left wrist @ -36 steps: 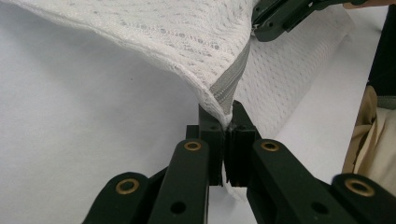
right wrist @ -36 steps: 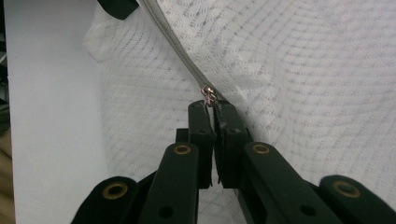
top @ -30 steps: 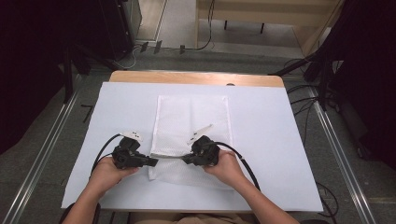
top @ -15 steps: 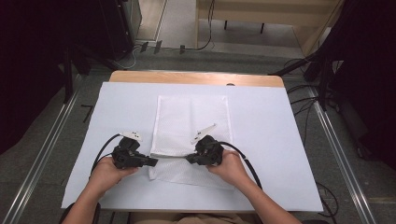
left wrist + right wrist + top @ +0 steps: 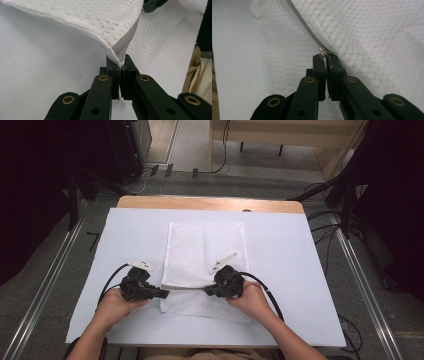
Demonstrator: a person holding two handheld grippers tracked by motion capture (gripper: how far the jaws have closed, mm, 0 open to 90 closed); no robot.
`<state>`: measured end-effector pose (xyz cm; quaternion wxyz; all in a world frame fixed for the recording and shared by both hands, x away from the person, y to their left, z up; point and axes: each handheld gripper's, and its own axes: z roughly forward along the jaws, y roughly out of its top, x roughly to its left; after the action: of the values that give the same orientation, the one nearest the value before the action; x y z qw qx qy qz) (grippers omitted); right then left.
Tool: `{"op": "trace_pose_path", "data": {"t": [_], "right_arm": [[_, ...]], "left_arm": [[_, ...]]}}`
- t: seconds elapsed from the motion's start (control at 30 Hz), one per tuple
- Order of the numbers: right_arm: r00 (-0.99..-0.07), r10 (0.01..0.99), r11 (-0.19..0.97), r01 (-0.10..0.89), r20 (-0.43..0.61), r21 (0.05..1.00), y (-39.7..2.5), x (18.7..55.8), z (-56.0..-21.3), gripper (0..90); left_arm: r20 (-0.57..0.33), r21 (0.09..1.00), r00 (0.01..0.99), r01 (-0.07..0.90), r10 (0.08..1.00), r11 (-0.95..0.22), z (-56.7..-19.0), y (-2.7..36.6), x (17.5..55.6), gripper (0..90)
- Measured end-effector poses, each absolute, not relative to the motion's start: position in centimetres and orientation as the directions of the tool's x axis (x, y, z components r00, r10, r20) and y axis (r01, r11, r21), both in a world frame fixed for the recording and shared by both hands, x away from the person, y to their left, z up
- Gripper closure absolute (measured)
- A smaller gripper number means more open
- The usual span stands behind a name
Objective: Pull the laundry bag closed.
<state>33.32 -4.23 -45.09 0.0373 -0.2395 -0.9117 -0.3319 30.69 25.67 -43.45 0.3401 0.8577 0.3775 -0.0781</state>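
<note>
- Up close on my left gripper [image 5: 121,66], jaws pinch the mesh bag [image 5: 100,22] corner at its zipper end.
- My right gripper [image 5: 325,58] is clamped on the zipper pull [image 5: 323,50].
- From above, the table [image 5: 300,250] shows too.

White mesh zipper bag [image 5: 205,255] flat on table, near edge lifted, grey zipper [image 5: 124,48] taut

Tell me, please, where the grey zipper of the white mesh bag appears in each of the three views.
High view: the zipper runs as a thin grey line between the left gripper and the right gripper, near the front of the mesh bag.
Left gripper view: it climbs up and right from the shut jaws.
Right gripper view: it comes from the upper left down to the metal pull at the jaws.
Shared landmark: the white table cover.
</note>
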Motion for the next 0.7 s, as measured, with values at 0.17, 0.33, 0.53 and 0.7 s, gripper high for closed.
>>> {"op": "trace_pose_path", "data": {"t": [0.17, 0.33, 0.53, 0.7], "right_arm": [[-0.879, 0.42, 0.66, 0.466, 0.226, 0.59, -4.8, 33.4, -45.2, 88.2], [-0.877, 0.428, 0.667, 0.47, 0.219, 0.579, -5.2, 33.4, -45.2, 88.2], [-0.87, 0.441, 0.667, 0.483, 0.221, 0.567, -6.0, 33.6, -45.3, 88.2], [-0.868, 0.445, 0.665, 0.485, 0.22, 0.568, -6.4, 33.5, -45.2, 88.2]], "left_arm": [[-0.396, 0.523, 0.702, 0.702, 0.592, -0.483, -43.4, 25.6, 30.6, 88.5], [-0.399, 0.517, 0.695, 0.709, 0.598, -0.479, -43.4, 25.9, 30.8, 88.4], [-0.4, 0.52, 0.688, 0.715, 0.606, -0.468, -43.3, 26.2, 30.8, 88.4], [-0.397, 0.52, 0.691, 0.712, 0.604, -0.472, -43.3, 26.1, 30.7, 88.3]]}}
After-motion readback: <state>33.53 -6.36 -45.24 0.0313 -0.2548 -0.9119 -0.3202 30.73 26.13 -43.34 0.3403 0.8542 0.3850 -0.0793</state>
